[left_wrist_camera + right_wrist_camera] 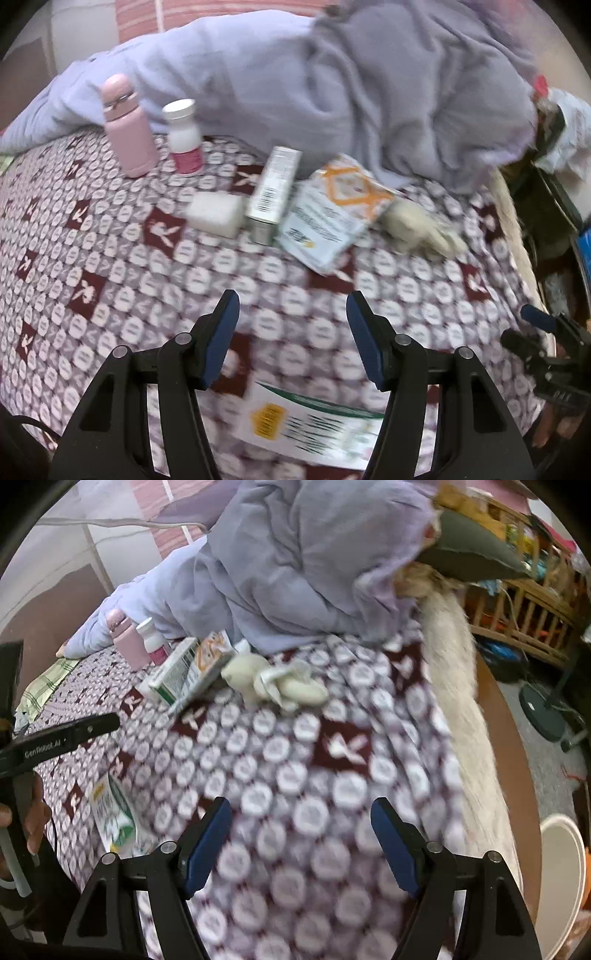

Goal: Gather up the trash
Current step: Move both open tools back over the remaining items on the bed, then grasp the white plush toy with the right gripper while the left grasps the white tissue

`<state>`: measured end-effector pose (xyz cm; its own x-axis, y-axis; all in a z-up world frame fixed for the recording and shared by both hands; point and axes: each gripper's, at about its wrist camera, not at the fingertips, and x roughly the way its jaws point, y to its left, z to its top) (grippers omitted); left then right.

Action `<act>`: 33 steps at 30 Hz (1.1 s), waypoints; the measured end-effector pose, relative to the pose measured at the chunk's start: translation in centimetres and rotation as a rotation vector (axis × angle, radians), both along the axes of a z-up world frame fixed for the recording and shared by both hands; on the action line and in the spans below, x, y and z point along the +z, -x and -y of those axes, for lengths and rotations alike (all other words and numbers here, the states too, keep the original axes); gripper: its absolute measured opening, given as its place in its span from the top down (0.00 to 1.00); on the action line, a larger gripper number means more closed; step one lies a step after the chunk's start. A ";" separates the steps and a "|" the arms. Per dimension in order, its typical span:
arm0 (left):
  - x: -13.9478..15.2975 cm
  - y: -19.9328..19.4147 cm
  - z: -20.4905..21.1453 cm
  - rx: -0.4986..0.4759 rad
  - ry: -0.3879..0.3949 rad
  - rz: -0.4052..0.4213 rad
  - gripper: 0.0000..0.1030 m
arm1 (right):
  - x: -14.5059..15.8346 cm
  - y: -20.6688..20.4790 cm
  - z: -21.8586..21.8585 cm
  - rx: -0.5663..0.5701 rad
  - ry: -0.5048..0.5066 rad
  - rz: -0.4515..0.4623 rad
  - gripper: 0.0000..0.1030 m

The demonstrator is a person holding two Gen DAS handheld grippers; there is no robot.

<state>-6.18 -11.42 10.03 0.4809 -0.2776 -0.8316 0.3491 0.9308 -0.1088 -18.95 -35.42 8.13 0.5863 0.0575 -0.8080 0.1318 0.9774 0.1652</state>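
Note:
On a bed with a maroon and white patterned cover [110,258] lie several bits of trash. A crumpled cream glove [421,230] [275,683], a white and orange packet [334,210] [208,657], a green and white carton [273,194] [171,672] and a white block [216,214] sit mid-bed. A printed flat wrapper [314,424] [110,818] lies nearest. My left gripper [291,308] hovers open over the cover, just above that wrapper. My right gripper [299,814] is open over bare cover, empty; it also shows at the right edge [543,332].
A pink flask [127,125] and a white jar with a pink label [184,136] stand at the back left. A lilac blanket [332,81] is heaped behind. A white bin rim [563,878] stands beside the bed at the right, past its fringed edge [454,686].

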 end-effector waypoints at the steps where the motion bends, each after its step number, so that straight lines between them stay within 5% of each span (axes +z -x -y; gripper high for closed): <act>1: -0.2 -0.7 -0.6 0.011 0.001 -0.006 0.43 | 0.1 -0.9 0.0 0.006 -0.003 0.003 0.26; 16: -5.5 -12.5 -5.8 0.211 0.115 -0.115 0.43 | -1.1 -12.5 -0.6 0.122 0.072 0.019 0.26; 26: -7.6 -15.1 -2.8 0.110 0.102 -0.104 0.39 | -4.3 -15.4 -1.7 0.194 0.108 -0.033 0.26; 27: -7.6 -14.9 -2.6 0.105 0.101 -0.098 0.41 | -4.6 -15.3 -1.9 0.192 0.125 -0.024 0.27; 28: -7.4 -14.7 -2.6 0.095 0.109 -0.093 0.61 | -4.6 -15.1 -2.0 0.191 0.128 -0.018 0.33; 29: -7.3 -14.5 -2.5 0.086 0.114 -0.099 0.69 | -4.6 -14.8 -2.1 0.190 0.127 -0.006 0.41; 30: -7.1 -14.2 -2.6 0.085 0.121 -0.098 0.70 | -4.3 -14.4 -2.2 0.191 0.121 0.006 0.44; 31: -6.8 -13.9 -2.7 0.084 0.128 -0.093 0.75 | -4.0 -13.9 -2.2 0.191 0.119 0.017 0.57; 33: -5.8 -12.9 -3.2 0.088 0.129 -0.071 0.77 | -3.1 -12.9 -2.1 0.183 0.119 0.045 0.59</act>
<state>6.73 -8.21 4.27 0.4494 -0.3442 -0.8244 0.2544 0.9339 -0.2512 -6.06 -33.27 5.01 0.6108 0.0721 -0.7885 -0.0545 0.9973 0.0489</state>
